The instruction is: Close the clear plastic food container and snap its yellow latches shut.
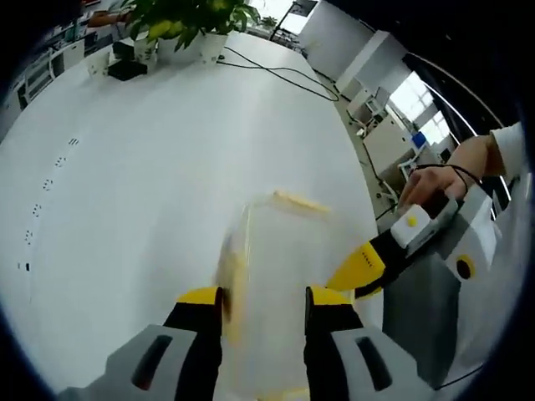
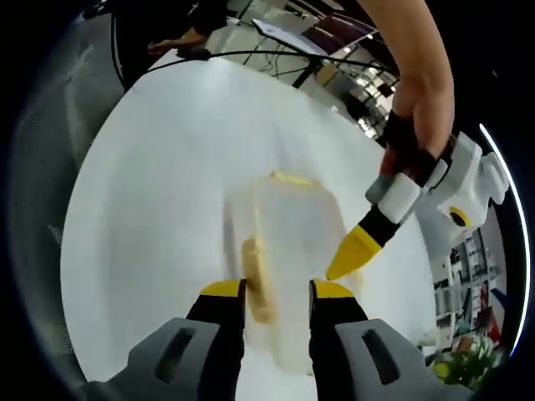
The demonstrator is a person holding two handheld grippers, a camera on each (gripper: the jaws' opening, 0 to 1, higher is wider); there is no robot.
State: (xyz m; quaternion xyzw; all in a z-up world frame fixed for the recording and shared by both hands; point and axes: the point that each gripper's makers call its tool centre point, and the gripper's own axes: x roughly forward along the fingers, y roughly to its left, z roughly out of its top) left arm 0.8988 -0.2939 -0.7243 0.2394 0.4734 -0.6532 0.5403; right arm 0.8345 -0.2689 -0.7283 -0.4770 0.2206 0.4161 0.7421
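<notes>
The clear plastic food container [image 1: 280,276] sits on my white worktop [image 1: 150,167]. My left tool [image 1: 263,302] is spread around it. My right tool [image 2: 277,294] is spread at its side, by a yellow latch [image 2: 257,288].

Clear plastic food container [image 2: 288,251] with yellow latches [image 2: 257,280], blurred, set on white round table [image 2: 159,192]. Right tongs [image 2: 277,294], yellow-tipped, seen parted at the container's near end. Left tongs [image 2: 355,251], held by a hand [image 2: 410,142], seen touching the container's side.
</notes>
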